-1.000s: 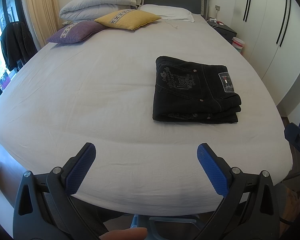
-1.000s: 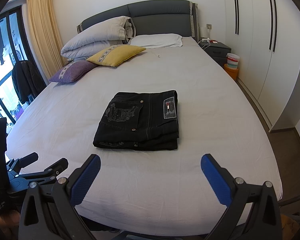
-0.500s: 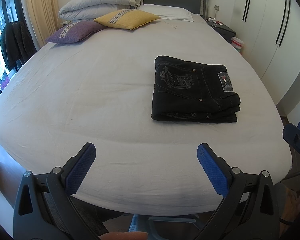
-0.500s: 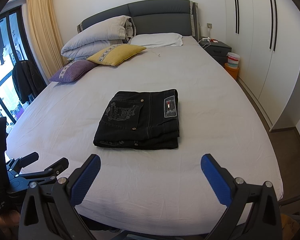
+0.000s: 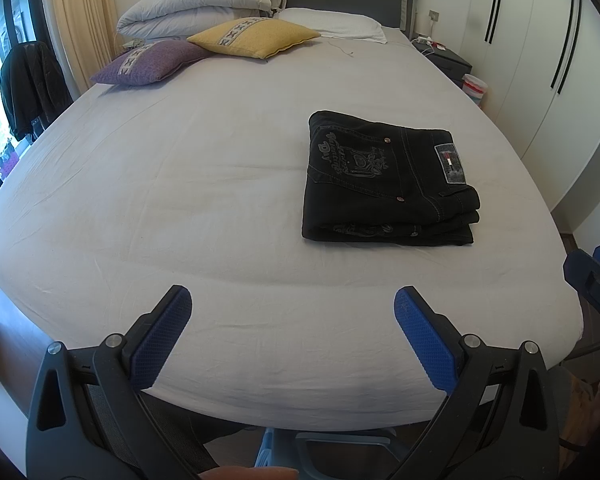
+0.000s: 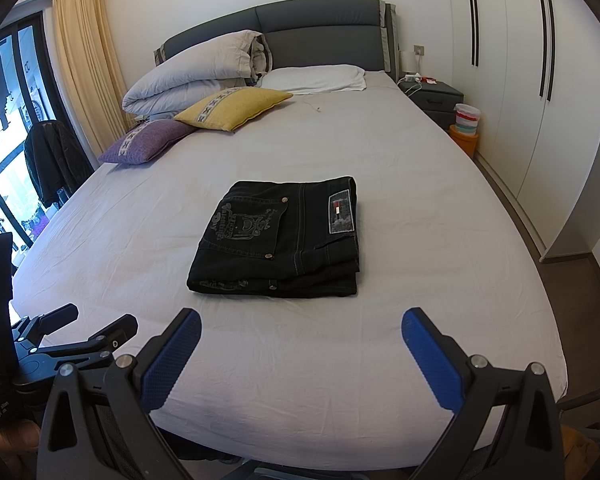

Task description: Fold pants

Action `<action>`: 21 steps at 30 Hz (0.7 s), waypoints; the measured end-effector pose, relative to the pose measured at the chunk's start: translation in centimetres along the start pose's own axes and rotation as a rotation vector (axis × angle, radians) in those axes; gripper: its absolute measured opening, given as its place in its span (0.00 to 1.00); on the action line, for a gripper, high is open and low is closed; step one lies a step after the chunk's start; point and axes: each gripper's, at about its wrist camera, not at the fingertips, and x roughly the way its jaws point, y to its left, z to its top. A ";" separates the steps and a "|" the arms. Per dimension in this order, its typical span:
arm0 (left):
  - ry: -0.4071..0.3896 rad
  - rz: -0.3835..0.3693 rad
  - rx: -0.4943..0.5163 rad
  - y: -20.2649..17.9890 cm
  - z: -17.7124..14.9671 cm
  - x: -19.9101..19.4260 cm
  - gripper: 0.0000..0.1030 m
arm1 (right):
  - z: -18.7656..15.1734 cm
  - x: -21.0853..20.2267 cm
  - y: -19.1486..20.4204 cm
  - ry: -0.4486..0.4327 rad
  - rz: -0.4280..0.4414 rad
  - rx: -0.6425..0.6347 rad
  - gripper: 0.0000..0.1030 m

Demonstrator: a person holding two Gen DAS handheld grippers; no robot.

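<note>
Black pants (image 5: 384,180) lie folded in a compact stack on the white bed sheet, back pocket and waist label facing up; in the right wrist view the same pants (image 6: 280,240) sit straight ahead. My left gripper (image 5: 292,312) hangs open over the foot of the bed, well short of the pants and to their left. My right gripper (image 6: 300,338) is open too, near the bed's front edge, with nothing between its blue pads. The left gripper's body (image 6: 60,340) shows at the lower left of the right wrist view.
The bed (image 5: 140,200) fills most of both views. A folded duvet (image 6: 204,76), a white pillow (image 6: 316,78), a yellow cushion (image 6: 236,106) and a purple cushion (image 6: 148,140) lie at the headboard. A nightstand (image 6: 432,96) and wardrobe doors (image 6: 540,100) stand right.
Both grippers stay open and drift only slightly; the folded pants have not moved on the sheet.
</note>
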 end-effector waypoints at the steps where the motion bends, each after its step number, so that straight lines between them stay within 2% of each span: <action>1: -0.001 0.000 0.000 0.0 0.0 0.0 1.00 | 0.1 0.0 -0.1 0.000 0.001 -0.001 1.00; 21: 0.006 0.001 0.000 -0.2 0.2 0.2 1.00 | 0.1 0.0 -0.2 0.002 0.002 0.000 1.00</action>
